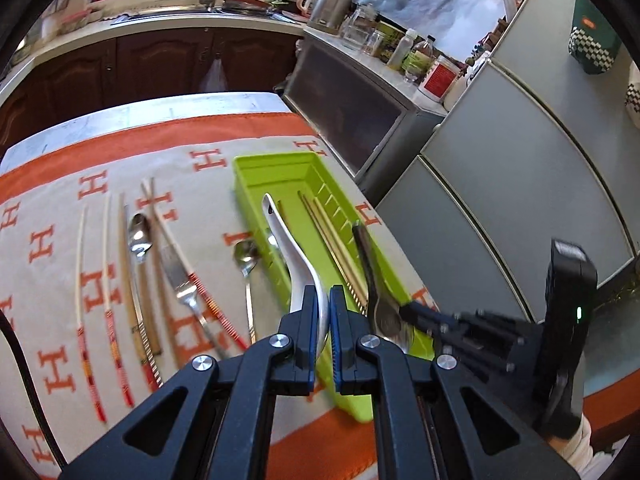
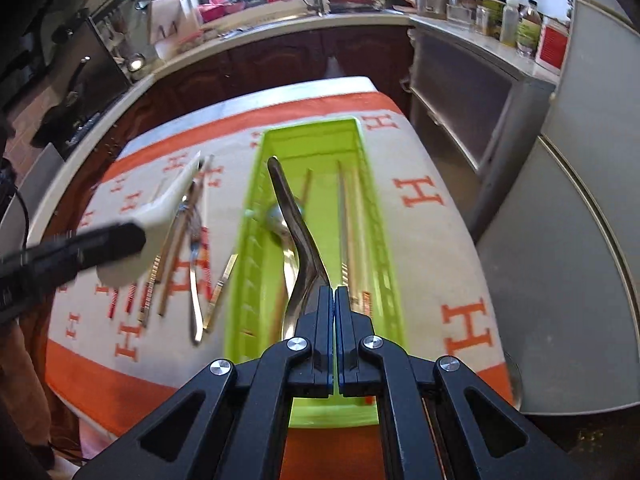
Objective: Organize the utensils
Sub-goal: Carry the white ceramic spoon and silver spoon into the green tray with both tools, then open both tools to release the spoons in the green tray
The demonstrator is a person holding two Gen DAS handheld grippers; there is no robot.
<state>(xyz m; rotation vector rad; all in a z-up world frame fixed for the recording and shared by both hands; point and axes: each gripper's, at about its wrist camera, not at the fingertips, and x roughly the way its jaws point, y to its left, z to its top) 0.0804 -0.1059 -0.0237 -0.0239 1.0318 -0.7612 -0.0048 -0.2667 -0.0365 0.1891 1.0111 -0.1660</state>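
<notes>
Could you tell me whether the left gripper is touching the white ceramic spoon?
Touching. The left wrist view shows the left gripper shut on the white ceramic spoon, both pads pressed against its bowl end.

You are working with two matching black tongs. The left tongs (image 1: 329, 320) are showing blue-edged ridged pads on their fingers (image 1: 307, 320), angular linkage arms with triangular cut-outs, and four round silver screws across the joints. The right tongs (image 2: 334, 320) are looking the same in their own view. From the left view, the right unit's black box is glowing with a small green light, above a white cuff.
</notes>
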